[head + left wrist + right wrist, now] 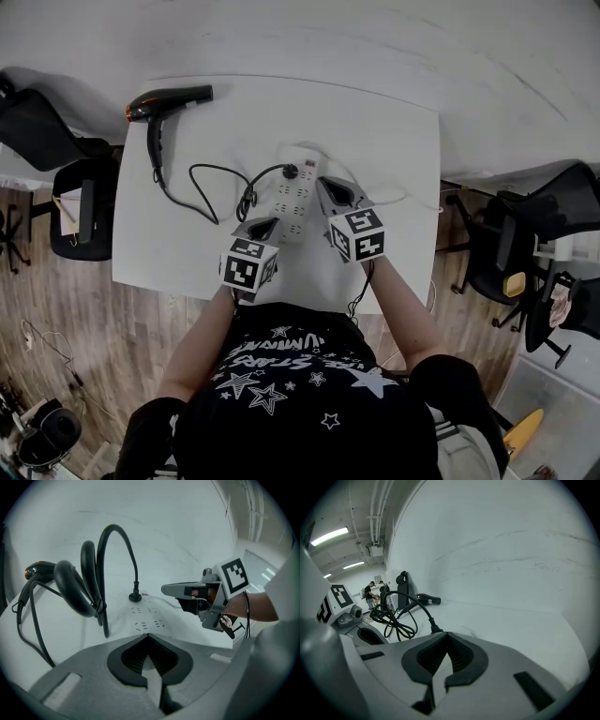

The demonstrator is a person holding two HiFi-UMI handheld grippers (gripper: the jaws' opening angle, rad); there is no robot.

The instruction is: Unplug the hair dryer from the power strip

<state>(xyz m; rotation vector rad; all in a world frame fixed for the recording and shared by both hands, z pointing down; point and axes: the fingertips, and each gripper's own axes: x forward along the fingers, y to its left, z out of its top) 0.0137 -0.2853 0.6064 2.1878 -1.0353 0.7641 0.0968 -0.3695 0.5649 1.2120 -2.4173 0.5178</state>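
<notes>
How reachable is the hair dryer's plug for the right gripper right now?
Likely yes. The plug stands in the power strip just ahead of the right gripper, with nothing between; its cord arcs away leftward. The fingers are shut and must open first.

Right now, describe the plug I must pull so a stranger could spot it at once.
Near the middle of the white table lies a white power strip. The plug sits near the strip's far end, in the only socket in use. It is black against the white strip, and its black cord loops left to the hair dryer.
</notes>
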